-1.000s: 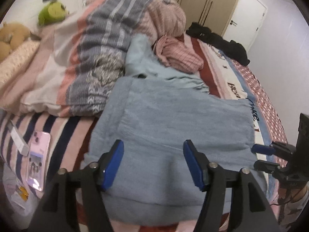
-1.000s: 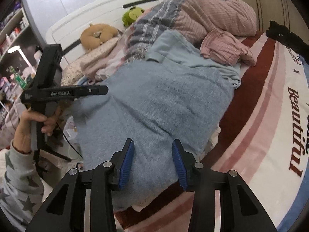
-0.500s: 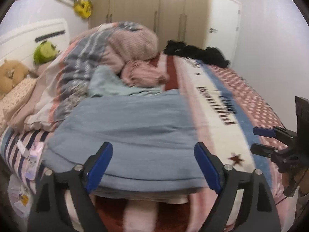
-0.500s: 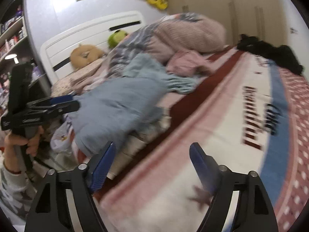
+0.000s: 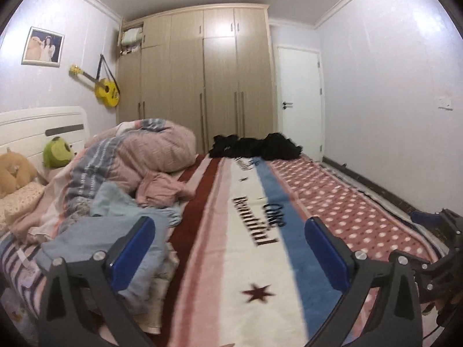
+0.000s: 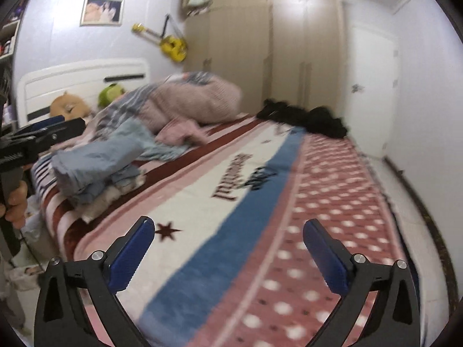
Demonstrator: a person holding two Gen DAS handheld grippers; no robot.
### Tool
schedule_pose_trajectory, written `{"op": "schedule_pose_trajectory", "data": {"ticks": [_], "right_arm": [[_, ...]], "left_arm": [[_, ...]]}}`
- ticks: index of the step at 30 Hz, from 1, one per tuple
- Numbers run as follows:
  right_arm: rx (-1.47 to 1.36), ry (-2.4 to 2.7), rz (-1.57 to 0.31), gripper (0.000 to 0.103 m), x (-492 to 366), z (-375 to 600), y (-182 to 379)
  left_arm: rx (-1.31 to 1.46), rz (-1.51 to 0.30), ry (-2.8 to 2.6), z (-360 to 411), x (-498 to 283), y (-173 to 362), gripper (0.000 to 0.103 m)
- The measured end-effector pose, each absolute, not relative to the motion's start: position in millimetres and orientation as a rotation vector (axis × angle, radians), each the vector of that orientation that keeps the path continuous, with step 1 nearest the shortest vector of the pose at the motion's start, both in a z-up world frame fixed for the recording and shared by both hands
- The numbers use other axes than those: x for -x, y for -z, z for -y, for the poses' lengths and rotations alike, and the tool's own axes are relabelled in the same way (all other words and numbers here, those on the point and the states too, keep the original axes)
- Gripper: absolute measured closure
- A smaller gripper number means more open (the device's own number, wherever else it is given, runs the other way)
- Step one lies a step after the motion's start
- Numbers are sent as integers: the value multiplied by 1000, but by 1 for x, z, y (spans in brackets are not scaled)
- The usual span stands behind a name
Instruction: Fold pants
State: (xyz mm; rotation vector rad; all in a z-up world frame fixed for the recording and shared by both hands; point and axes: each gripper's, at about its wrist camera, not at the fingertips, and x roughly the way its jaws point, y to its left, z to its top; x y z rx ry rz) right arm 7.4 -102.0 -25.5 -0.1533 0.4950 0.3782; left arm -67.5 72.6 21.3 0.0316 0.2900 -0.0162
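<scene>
- Left wrist view: the left gripper (image 5: 230,248) is seen with its blue fingers (image 5: 131,250) spread wide; nothing is held between them.
- Right wrist view: the right gripper (image 6: 228,256) is likewise spread wide and empty, raised over the striped blanket (image 6: 220,219).
- The pants (image 6: 95,162), light blue, are found folded in a pile at the near left edge of the bed, on top of other folded pale cloth; a looser blue part trails toward the far side.
- Just beyond the pants, a pink garment (image 5: 159,188) is noted, lying against a bunched striped duvet (image 5: 150,150).
- A heap of black clothes (image 5: 254,146) is recorded at the far end of the blanket, well apart from the pants.
- Two plush toys, green (image 5: 58,151) and tan (image 5: 13,170), are seen by the white headboard (image 5: 37,124), far left.
- Neither gripper is touching the pants.
- The right wrist view is blurred.
</scene>
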Motion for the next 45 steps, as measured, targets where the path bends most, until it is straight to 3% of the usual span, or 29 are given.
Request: {"op": "schedule_pose_trajectory", "data": {"ticks": [11, 45], "right_arm": [[52, -299, -399, 1, 32, 147, -3], [59, -333, -376, 1, 31, 140, -14]], "left_arm": [[6, -333, 80, -37, 71, -12, 1], [40, -329, 72, -43, 71, -10, 1]]}}
